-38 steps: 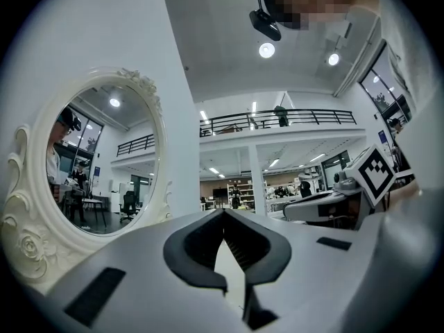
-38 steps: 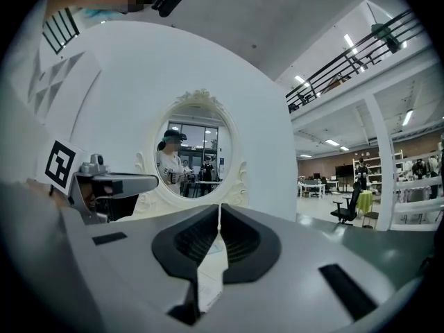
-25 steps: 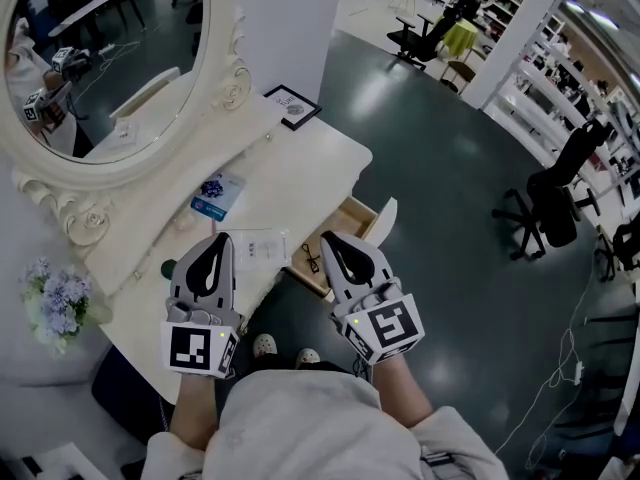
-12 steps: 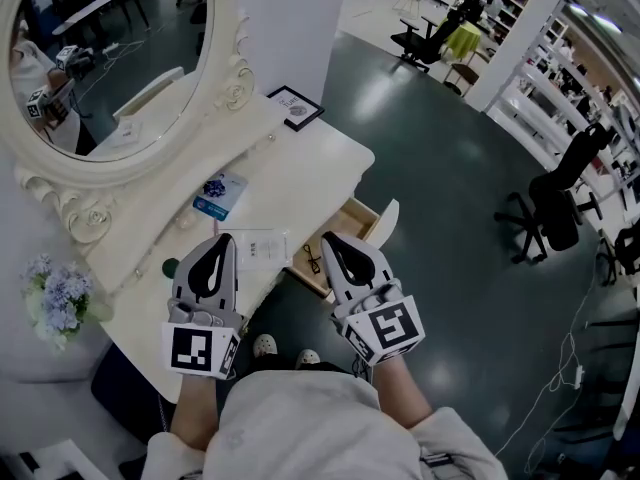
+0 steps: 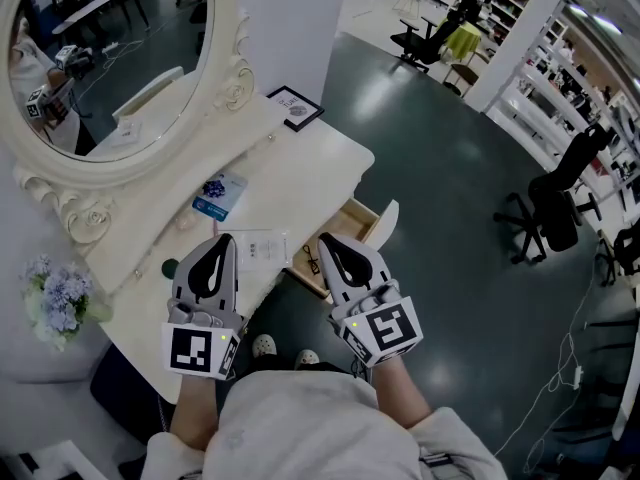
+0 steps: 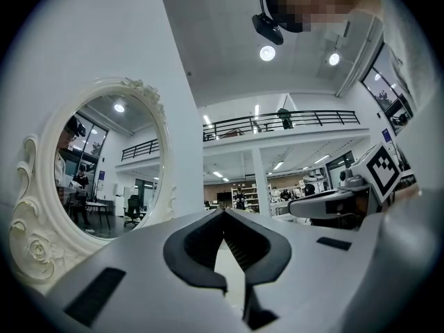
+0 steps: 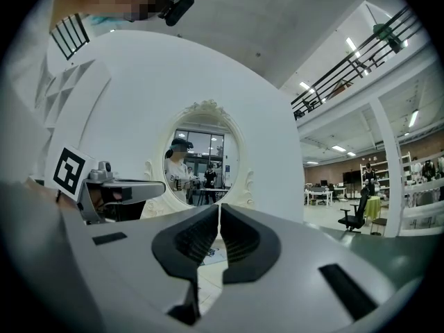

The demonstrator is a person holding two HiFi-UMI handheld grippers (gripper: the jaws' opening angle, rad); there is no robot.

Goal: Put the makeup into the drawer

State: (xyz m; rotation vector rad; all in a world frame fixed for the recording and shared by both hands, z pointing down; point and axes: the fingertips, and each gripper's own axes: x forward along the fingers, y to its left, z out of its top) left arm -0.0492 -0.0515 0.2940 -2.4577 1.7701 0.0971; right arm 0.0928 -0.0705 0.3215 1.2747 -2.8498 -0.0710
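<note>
While the person holds both tools side by side at the front edge of the cream-white table (image 5: pixel 320 163), the left tool (image 5: pixel 214 243) (image 6: pixel 223 214) has its jaws pressed together at the tips with nothing between them. The right tool (image 5: pixel 330 240) (image 7: pixel 219 207) is likewise pressed together and empty.

A white flat packet (image 5: pixel 258 249) lies on the table just ahead of the left tool. A blue-and-white flat packet (image 5: pixel 218 196) lies farther in, near the oval mirror in a carved white frame (image 5: pixel 225 88). The light wooden drawer (image 5: pixel 352 220) stands pulled out at the table's front. The right tool's tip shows over its near end in the head view. A small dark thing lies inside it, too small to tell. A small black-framed picture (image 5: pixel 293 106) rests at the table's far corner, and a bunch of pale blue flowers (image 5: pixel 52 300) stands at the left.
</note>
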